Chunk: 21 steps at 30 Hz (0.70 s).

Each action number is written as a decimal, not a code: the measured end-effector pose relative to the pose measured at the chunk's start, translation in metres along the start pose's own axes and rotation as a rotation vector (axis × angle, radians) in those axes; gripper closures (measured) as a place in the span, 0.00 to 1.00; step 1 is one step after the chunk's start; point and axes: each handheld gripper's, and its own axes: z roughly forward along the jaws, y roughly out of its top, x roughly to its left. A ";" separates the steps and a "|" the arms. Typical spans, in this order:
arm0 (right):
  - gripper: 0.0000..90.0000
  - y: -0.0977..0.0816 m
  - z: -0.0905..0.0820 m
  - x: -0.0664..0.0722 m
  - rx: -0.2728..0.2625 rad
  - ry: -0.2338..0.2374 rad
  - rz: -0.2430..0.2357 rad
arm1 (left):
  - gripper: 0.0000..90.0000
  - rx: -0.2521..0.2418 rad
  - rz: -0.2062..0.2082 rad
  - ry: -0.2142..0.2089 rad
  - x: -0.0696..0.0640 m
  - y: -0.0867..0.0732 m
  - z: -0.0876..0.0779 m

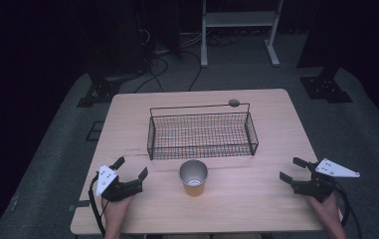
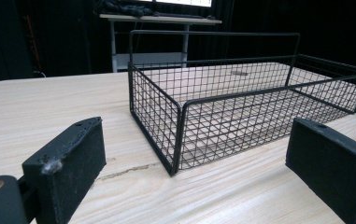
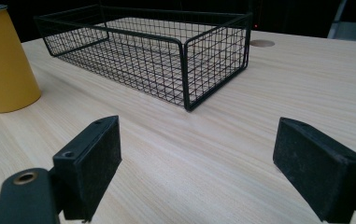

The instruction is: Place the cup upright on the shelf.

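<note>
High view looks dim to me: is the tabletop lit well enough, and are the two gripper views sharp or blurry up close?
High view: table evenly lit, surroundings nearly black, cup and wire basket clear. Left gripper view: basket sharp, near jaws slightly soft. Right gripper view: cup and wood grain crisp, no glare.

Bare table (image 1: 256, 194) flanks the cup (image 1: 193, 178); the wire basket (image 1: 202, 133) blocks beyond

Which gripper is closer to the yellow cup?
The left gripper is closer. Its open jaws sit just beside the yellow cup, while the right gripper rests much farther off, near the table's right edge.
</note>
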 end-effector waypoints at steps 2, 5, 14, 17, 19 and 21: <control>0.16 0.000 0.000 0.000 -0.001 0.001 0.001 | 0.04 -0.001 0.004 -0.006 -0.001 0.000 0.000; 0.16 0.000 0.000 0.000 0.002 0.001 -0.002 | 0.03 -0.004 0.008 -0.009 -0.003 0.001 0.000; 0.16 0.000 0.001 0.001 0.005 -0.001 -0.003 | 0.03 -0.004 0.026 -0.022 -0.005 0.001 0.000; 0.16 0.000 0.001 0.001 0.007 -0.002 -0.003 | 0.03 -0.011 0.026 -0.037 -0.007 0.002 0.000; 0.16 0.000 0.001 0.001 0.007 -0.003 -0.003 | 0.03 -0.013 0.030 -0.043 -0.009 0.002 0.001; 0.16 0.000 0.001 0.001 0.007 -0.002 -0.003 | 0.03 -0.014 0.031 -0.053 -0.010 0.002 0.001</control>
